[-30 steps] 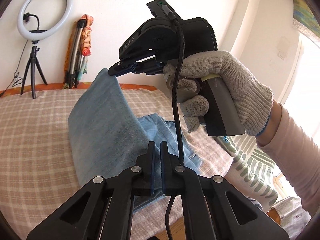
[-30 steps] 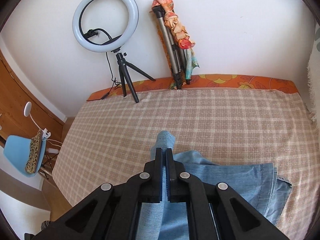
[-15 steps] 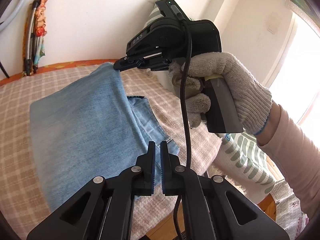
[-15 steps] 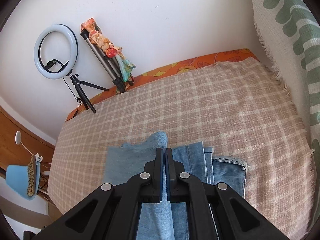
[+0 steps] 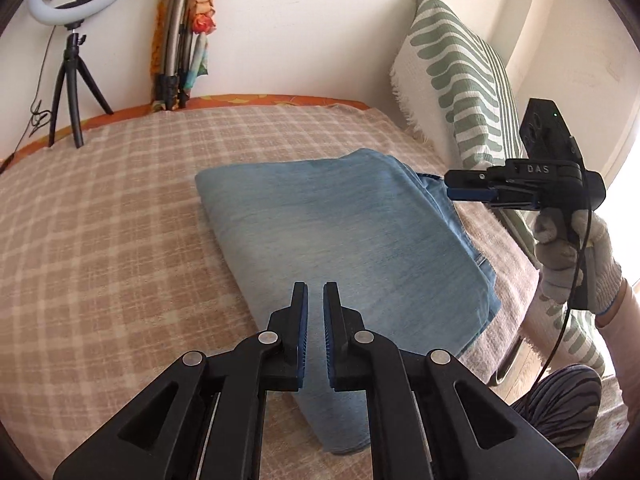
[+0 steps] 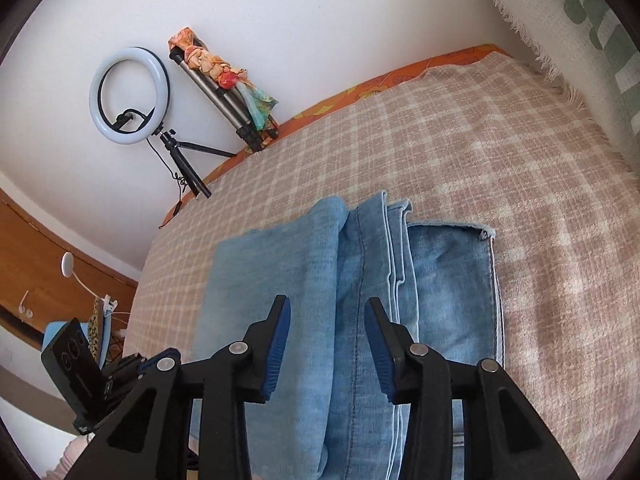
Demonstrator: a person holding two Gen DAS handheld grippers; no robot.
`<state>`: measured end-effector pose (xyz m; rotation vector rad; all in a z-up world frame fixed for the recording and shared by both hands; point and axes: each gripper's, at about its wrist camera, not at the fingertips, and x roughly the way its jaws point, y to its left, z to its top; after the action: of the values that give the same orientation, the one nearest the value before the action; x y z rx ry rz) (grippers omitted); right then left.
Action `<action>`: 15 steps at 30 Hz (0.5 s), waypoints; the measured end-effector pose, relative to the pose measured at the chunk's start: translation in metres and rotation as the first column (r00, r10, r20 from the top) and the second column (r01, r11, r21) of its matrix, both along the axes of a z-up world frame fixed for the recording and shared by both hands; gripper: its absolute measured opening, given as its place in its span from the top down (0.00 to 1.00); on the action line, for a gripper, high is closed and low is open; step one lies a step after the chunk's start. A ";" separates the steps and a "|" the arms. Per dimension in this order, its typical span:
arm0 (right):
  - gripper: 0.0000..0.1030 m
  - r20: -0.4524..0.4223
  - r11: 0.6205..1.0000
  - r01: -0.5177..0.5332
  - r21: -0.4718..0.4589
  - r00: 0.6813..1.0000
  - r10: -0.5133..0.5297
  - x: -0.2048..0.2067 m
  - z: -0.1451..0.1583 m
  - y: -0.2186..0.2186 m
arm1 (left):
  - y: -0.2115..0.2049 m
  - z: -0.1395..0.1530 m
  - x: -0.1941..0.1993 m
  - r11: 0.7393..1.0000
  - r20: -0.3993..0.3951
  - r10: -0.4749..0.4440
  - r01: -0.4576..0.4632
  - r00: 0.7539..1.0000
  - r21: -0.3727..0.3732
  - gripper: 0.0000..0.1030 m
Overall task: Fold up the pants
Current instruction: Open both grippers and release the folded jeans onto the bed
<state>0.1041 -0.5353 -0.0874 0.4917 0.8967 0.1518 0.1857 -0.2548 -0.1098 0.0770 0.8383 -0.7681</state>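
White plaster wall (image 5: 320,20) behind a bed under a beige checked blanket (image 5: 120,220); orange patterned edge at its far side. Ring light on black tripod (image 6: 128,96) at 10 o'clock, folded tripod wrapped in a floral scarf (image 6: 228,92) beside it. Green-and-white cushion (image 5: 460,80) at 2 o'clock. Bright daylight from 3 o'clock. Wooden panelling (image 6: 40,248) and blue chair (image 6: 50,332) at 8 o'clock.

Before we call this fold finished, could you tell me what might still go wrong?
1. The top layer of the jeans stops short of the layers beneath, which show beside it, so the stack may look uneven.
2. The right tongs, opening with nothing between them, hang low over the seam and might snag it.
3. The bundle lies near the bed edge.
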 end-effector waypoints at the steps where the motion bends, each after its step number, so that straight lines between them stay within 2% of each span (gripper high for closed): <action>1: 0.58 -0.002 1.000 -0.015 0.000 1.000 0.015 -0.007 -0.003 0.005 | 0.003 -0.002 0.005 1.000 -0.004 0.000 0.000 1.000 -0.008 0.94; 4: 0.58 0.010 0.997 -0.079 0.012 0.997 0.079 -0.027 -0.012 0.020 | 0.009 -0.006 0.008 1.000 -0.005 -0.006 0.006 1.000 -0.017 0.94; 6: 0.57 0.008 0.992 -0.117 -0.043 0.993 0.117 -0.035 -0.018 0.032 | 0.012 -0.009 0.008 1.000 -0.005 -0.011 0.011 1.000 -0.025 0.94; 8: 0.45 -0.016 0.988 -0.115 -0.105 0.993 0.113 -0.037 -0.027 0.041 | 0.015 -0.012 0.010 0.999 -0.014 -0.014 0.013 1.000 -0.040 0.94; 11: 0.43 -0.011 0.989 -0.107 -0.100 0.994 0.106 -0.040 -0.035 0.044 | 0.021 -0.018 0.011 0.997 -0.031 -0.016 0.013 0.999 -0.074 0.94; 12: 0.45 -0.020 0.991 -0.120 -0.058 0.993 0.119 -0.040 -0.035 0.044 | 0.023 -0.020 0.012 0.996 -0.037 -0.014 0.011 0.999 -0.085 0.94; 13: 0.63 -0.048 0.991 -0.136 0.001 0.990 0.136 -0.039 -0.036 0.045 | 0.026 -0.022 0.012 0.995 -0.044 -0.012 0.007 0.999 -0.095 0.94; 14: 0.67 -0.081 0.991 -0.134 0.018 0.987 0.135 -0.038 -0.034 0.048 | 0.028 -0.024 0.013 0.995 -0.052 -0.009 0.003 0.999 -0.099 0.94; 15: 0.67 -0.099 0.991 -0.136 0.015 0.986 0.137 -0.038 -0.028 0.052 | 0.029 -0.025 0.014 0.995 -0.058 -0.009 0.003 0.998 -0.098 0.94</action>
<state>0.0657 -0.4837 -0.1156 0.4485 1.0287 0.2582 0.1997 -0.2255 -0.1346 -0.0301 0.8552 -0.8194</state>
